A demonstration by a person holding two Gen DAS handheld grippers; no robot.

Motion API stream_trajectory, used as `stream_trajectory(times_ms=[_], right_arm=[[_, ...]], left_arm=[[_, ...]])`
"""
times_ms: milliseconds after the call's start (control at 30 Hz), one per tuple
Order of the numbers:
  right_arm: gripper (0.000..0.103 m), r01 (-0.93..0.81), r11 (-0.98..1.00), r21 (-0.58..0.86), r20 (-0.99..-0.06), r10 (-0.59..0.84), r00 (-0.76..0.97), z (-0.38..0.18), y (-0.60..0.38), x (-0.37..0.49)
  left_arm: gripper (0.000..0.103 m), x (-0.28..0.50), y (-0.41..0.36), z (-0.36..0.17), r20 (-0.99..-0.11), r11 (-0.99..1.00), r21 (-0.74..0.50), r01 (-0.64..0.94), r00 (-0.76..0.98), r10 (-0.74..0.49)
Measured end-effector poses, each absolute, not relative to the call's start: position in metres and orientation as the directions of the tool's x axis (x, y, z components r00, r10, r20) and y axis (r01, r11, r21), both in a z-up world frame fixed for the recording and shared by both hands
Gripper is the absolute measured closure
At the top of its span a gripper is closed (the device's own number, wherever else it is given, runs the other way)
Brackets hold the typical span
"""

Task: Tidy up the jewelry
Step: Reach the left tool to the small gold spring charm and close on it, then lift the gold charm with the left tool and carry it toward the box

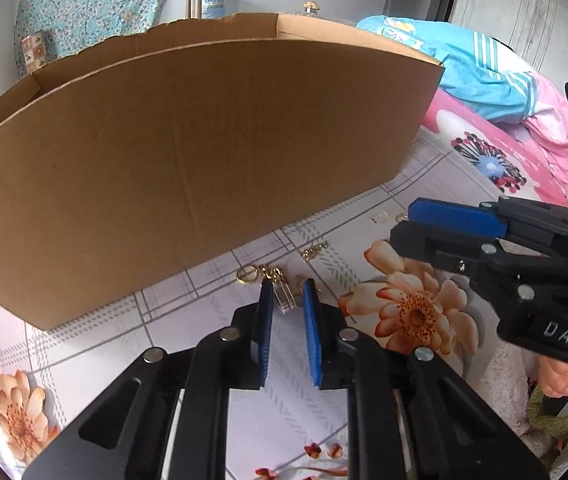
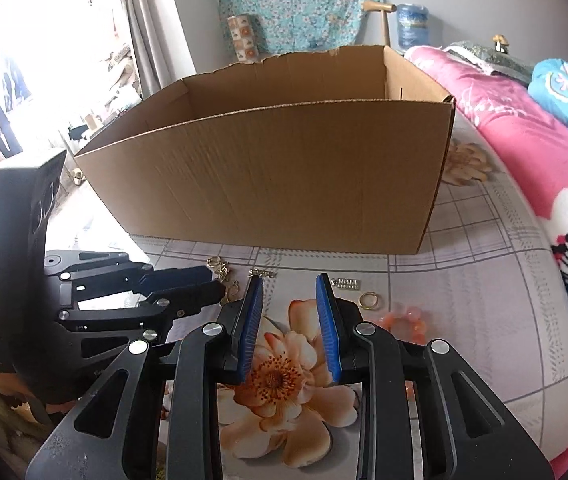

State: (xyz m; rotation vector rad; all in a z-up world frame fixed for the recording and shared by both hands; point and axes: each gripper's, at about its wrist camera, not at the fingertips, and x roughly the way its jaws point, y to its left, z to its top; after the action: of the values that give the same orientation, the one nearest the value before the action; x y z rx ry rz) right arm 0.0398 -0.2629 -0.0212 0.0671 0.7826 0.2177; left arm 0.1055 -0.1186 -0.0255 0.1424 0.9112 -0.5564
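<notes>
Several small jewelry pieces lie on the flowered bedsheet in front of a big open cardboard box [image 1: 187, 152]. My left gripper [image 1: 288, 286] is open, its blue pads on either side of a silver beaded piece [image 1: 286, 300]. A gold ring [image 1: 246, 275] and a gold chain [image 1: 314, 251] lie close by. My right gripper [image 2: 290, 280] is open and empty above the sheet. Near it lie a gold chain piece [image 2: 261, 273], a silver charm [image 2: 347, 284], a gold ring [image 2: 368, 301] and an orange bead bracelet [image 2: 406, 320]. The box [image 2: 284, 184] looks empty where its inside shows.
The right gripper [image 1: 412, 224] reaches in from the right in the left wrist view; the left gripper [image 2: 211, 284] shows at the left in the right wrist view. Pink and blue quilts [image 2: 524, 128] pile up on the right. The bed edge and a window are to the left.
</notes>
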Motion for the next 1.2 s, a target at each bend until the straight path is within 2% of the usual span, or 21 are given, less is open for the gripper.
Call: stream_trajectory(times_ms=[133, 333, 667, 933, 1033, 1100, 1167, 1200], right_arm=[[0.076, -0.165, 0.977, 0.136, -0.688, 0.213, 0.693, -0.022, -0.264, 0.041], [0.076, -0.155, 0.978, 0.138, -0.682, 0.208, 0.702, -0.020, -0.266, 0.037], [0.076, -0.161, 0.980, 0.121, -0.684, 0.199, 0.701, -0.017, -0.261, 0.032], [0.076, -0.204, 0.970, 0.133, -0.708, 0.237, 0.665, -0.018, -0.246, 0.039], [0.076, -0.240, 0.965, 0.103, -0.721, 0.239, 0.651, -0.019, -0.233, 0.044], [0.076, -0.257, 0.962, 0.093, -0.723, 0.243, 0.647, -0.019, -0.226, 0.047], [0.076, -0.263, 0.960, 0.098, -0.729, 0.249, 0.638, -0.021, -0.223, 0.049], [0.076, -0.264, 0.958, 0.110, -0.733, 0.258, 0.630, -0.023, -0.222, 0.052]], left_arm=[[0.095, 0.105, -0.124, -0.026, -0.787, 0.851, -0.052, 0.523, 0.503, -0.357], [0.098, 0.105, -0.118, -0.025, -0.790, 0.850, -0.048, 0.525, 0.501, -0.354], [0.099, 0.095, -0.082, -0.020, -0.755, 0.868, -0.140, 0.477, 0.516, -0.405], [0.099, 0.083, -0.055, -0.019, -0.735, 0.886, -0.159, 0.435, 0.547, -0.400], [0.099, 0.074, -0.041, -0.008, -0.690, 0.872, -0.219, 0.437, 0.563, -0.455], [0.099, 0.067, -0.036, 0.000, -0.663, 0.873, -0.192, 0.449, 0.596, -0.453], [0.099, 0.070, -0.033, -0.008, -0.691, 0.884, -0.172, 0.434, 0.587, -0.423], [0.099, 0.073, -0.029, -0.012, -0.705, 0.881, -0.208, 0.424, 0.560, -0.436]])
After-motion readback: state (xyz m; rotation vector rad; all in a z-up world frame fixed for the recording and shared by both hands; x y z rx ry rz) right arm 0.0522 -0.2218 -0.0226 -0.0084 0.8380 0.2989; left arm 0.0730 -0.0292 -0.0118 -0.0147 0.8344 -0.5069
